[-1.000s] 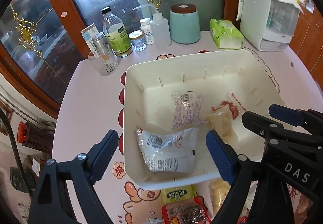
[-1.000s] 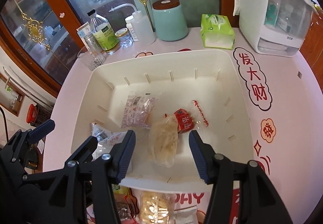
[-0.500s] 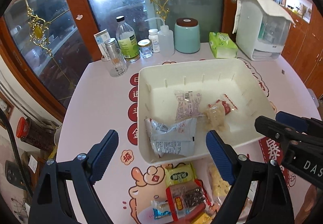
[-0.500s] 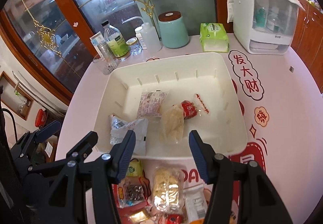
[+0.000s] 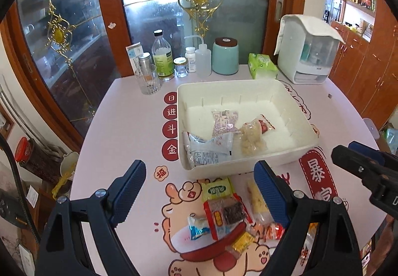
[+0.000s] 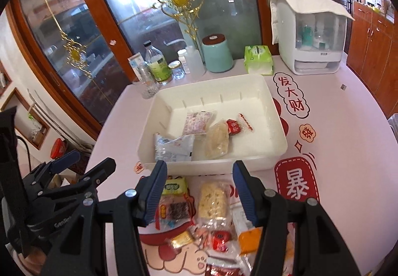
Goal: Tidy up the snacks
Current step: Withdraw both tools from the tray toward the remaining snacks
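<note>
A white bin (image 5: 296, 104) (image 6: 278, 126) stands mid-table and holds a silver packet (image 5: 209, 149) (image 6: 174, 148), a pink-printed packet (image 5: 223, 121) (image 6: 196, 121) and a pale snack bag with a red end (image 5: 251, 136) (image 6: 219, 139). A heap of loose snacks (image 5: 223, 211) (image 6: 199, 213) lies on the table in front of the bin. My left gripper (image 5: 199, 191) is open and empty above the heap's left side. My right gripper (image 6: 199, 191) is open and empty above the heap, over a pale snack bag (image 6: 212, 201).
Along the back edge stand a glass (image 5: 148, 79), bottles (image 5: 163, 59), a teal jar (image 5: 225, 56), a green tissue pack (image 5: 262, 68) and a white dispenser (image 5: 308, 52). A glass door is behind the table. The right gripper's body shows in the left wrist view (image 5: 368, 171).
Both grippers have pulled back and up from over the bin. The heap of loose snacks in front of the bin has come into view under them. The jaws stay open.
</note>
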`<state>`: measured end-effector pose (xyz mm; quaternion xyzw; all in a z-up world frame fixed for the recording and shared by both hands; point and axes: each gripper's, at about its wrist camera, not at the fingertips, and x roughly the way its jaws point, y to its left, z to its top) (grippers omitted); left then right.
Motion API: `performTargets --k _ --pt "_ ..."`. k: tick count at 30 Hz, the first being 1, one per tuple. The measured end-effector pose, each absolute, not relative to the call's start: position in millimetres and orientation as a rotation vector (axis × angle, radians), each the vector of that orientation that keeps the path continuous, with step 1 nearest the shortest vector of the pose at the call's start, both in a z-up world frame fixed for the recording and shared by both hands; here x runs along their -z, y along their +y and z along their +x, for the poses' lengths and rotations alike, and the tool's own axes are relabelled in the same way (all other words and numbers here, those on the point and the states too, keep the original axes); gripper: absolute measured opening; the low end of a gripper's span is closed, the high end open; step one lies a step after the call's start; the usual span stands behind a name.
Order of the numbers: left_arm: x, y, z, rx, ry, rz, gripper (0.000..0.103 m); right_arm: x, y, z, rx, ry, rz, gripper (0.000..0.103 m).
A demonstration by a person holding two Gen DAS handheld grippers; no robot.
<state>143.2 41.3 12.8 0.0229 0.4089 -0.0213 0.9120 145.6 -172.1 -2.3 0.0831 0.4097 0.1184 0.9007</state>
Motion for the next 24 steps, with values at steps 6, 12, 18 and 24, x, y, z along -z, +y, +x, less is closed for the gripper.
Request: performTargets --k 6,12,18,24 --pt "-22 51 107 0.072 0.795 0.036 0.090 -7 -175 105 -0.240 0.794 0.169 0.056" --pt "-15 54 82 0.073 0.790 0.026 0.090 -6 -184 72 -0.249 0.769 0.175 0.056" --pt "1 55 65 0.083 0.803 0.051 0.090 0 -204 48 -0.258 0.769 0.152 0.056" --pt "33 58 58 0.089 0.872 0.068 0.090 19 -231 33 -0.216 0.796 0.171 0.056"
